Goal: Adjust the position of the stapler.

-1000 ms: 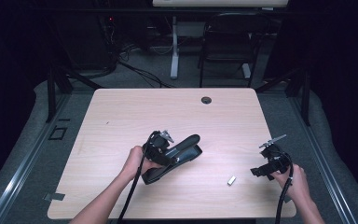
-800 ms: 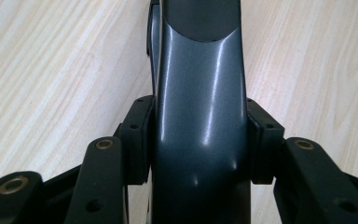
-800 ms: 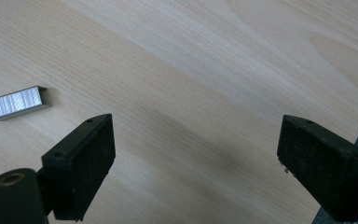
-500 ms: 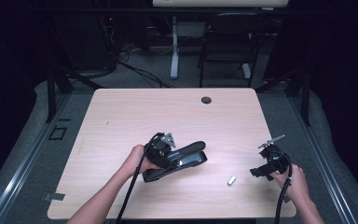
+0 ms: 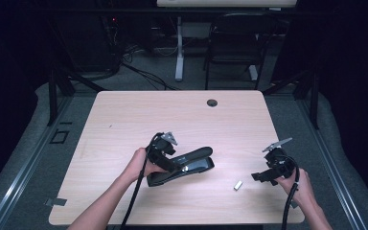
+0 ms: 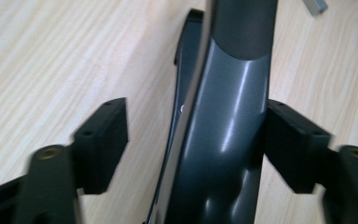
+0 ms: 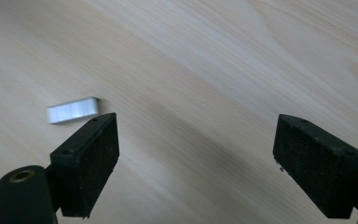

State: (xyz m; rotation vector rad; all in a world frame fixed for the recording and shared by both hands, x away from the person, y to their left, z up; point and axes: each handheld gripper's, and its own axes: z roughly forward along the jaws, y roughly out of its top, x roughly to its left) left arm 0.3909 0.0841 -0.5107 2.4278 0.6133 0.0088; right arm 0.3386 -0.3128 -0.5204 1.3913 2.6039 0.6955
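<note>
— Stapler [image 5: 184, 166]: large, black and dark grey plastic, flat on pale wooden table [image 5: 124, 120], long axis running away from left tongs [image 5: 170, 152] toward right tongs [image 5: 261, 176].

— Left tongs' state?

— Released, jaws just been opening. Grey arm of stapler [image 6: 228, 130] standing between both pads in left gripper view; one pad [image 6: 103, 140] clearly off it with table showing in the gap, other pad [image 6: 293, 140] right beside the arm, contact not certain. Left hand [image 5: 141, 165] wrapped round tongs' body at stapler's rear end.

— Right tongs?

— Spread wide, nothing between the pads [image 7: 88, 158]. Held low above bare wood in right hand [image 5: 302, 184].

— Anything close to them?

— Small silvery metal block of staples [image 7: 72, 109], lying flat just beyond one pad's tip, outside the gap. Seen from above [image 5: 238, 185]: between the two tongs, nearer the right ones, apart from stapler's front end.
</note>
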